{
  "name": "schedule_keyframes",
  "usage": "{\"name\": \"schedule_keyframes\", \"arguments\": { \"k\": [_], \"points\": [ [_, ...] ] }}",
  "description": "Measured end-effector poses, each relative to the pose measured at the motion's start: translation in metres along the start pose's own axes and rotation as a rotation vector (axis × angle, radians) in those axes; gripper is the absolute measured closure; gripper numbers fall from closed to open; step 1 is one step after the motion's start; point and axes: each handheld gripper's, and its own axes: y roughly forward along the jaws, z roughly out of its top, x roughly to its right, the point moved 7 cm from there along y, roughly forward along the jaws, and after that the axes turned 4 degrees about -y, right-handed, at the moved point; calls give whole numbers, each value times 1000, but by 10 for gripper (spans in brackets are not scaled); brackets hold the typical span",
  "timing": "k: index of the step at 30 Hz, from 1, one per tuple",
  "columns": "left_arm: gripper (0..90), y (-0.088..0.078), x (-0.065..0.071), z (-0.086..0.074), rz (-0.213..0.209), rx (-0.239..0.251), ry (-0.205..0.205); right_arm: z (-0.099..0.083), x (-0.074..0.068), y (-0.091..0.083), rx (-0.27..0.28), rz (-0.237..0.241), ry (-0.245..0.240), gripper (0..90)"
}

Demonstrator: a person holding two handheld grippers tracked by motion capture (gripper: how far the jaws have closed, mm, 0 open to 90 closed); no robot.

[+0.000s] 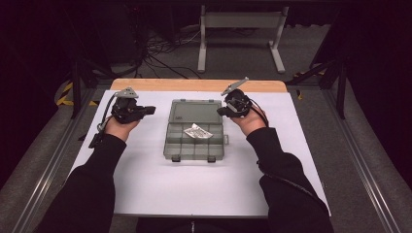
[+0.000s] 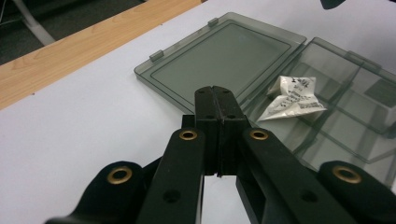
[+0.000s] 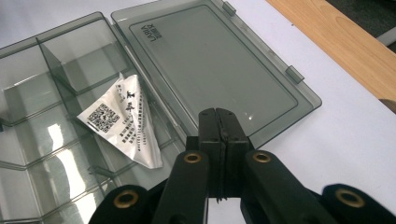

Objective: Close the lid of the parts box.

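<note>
The left gripper, jaws pressed together and empty, hovers left of the open smoky-grey clear plastic compartment box at mid-table. A crumpled white printed packet lies in a middle compartment (lid folded back flat). The right gripper, likewise closed on nothing, hangs just right. Judged: approach stage; next, opening one gripper's jaws over the packet.

Left gripper and right gripper face inward, fingers closed.
</note>
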Motion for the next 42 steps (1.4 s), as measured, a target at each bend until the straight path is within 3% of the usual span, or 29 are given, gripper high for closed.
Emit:
{"name": "schedule_keyframes", "arguments": {
  "k": [15,31,42],
  "points": [
    [898,23,-8,12,35,-59,-2,-1,18,6,-25,-17,39,899],
    [898,37,-22,20,58,-113,-11,0,32,11,-42,-26,45,899],
    [897,51,-28,9,45,-150,-30,-13,37,19,-66,-22,77,900]
  ]
}}
